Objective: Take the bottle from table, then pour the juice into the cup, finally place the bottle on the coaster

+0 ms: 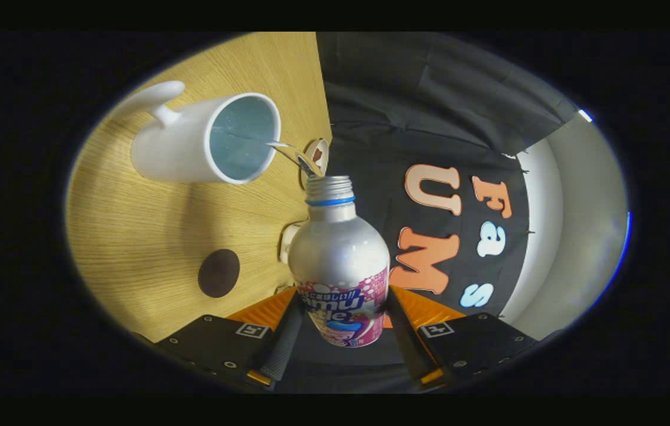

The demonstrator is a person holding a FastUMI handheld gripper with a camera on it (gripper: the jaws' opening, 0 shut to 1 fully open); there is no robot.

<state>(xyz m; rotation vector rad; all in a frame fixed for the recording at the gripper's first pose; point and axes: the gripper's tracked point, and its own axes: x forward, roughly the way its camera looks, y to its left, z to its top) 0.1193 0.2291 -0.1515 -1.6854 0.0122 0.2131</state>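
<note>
With your gripper (344,322) clamped on the bottle (340,260) (both fingers pressing its labelled body), you are mid-pour, liquid streaming from its neck into the white cup (208,142); setting it on the dark coaster (218,273) remains.

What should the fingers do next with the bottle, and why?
Probably hold the tilt steady a little longer. The gripper has both fingers pressed on the bottle, which is tipped toward the white cup. A thin stream runs from the bottle's open mouth into the cup, so pouring is under way. The dark round coaster on the table comes later.
</note>
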